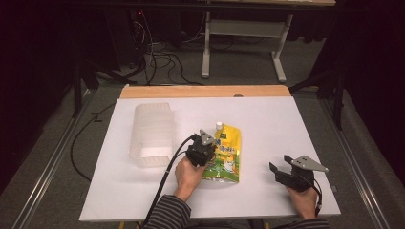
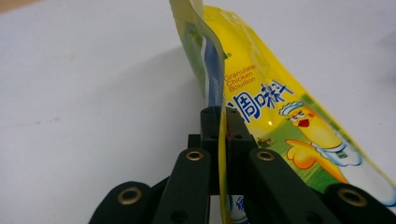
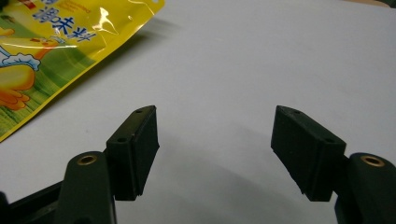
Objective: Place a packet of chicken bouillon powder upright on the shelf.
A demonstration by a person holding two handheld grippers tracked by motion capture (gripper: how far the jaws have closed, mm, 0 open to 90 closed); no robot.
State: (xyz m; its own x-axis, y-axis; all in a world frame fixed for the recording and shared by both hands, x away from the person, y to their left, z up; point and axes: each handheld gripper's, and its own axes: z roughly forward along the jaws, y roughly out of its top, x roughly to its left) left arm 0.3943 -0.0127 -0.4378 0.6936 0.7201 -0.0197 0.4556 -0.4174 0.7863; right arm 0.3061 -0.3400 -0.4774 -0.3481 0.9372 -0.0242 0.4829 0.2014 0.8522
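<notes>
Left tongs (image 2: 219,121) pinching yellow pouch (image 2: 275,116) edge, right tongs (image 3: 215,154) apparently agape

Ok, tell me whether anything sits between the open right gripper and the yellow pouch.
Nothing visible does. The right gripper hangs open over bare white table, and the stretch across to the yellow pouch shows no object. The left gripper pinches the pouch's far edge, beside the clear plastic bin.
</notes>
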